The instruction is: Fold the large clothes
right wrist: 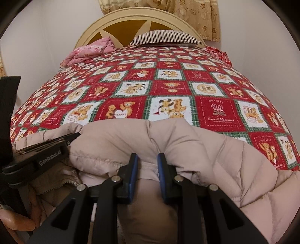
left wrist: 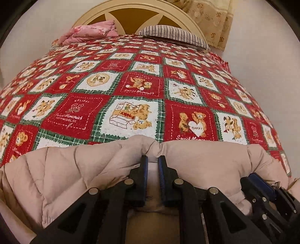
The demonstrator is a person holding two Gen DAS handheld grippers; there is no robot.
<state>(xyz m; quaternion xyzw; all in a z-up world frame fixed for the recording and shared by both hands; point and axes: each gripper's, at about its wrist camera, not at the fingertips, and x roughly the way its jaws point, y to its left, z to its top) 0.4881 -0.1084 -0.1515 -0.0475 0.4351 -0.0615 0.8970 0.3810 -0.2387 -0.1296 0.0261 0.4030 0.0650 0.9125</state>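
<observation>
Left gripper (left wrist: 152,159) and right gripper (right wrist: 147,156) fingers each clamp a bunched edge of the beige quilted puffer coat (left wrist: 78,169), side by side, to spread it over the near end of the red teddy-bear patchwork bed (left wrist: 150,84).

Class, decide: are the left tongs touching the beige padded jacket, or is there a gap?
Touching. In the left wrist view, the left tongs pinch a bunched fold of the jacket between the blue pads.

Teddy-bear quilt (left wrist: 142,84) w/ striped pillow (left wrist: 174,35) & pink blanket (left wrist: 90,33) by headboard (left wrist: 135,11); curtain (left wrist: 210,20) behind.
</observation>
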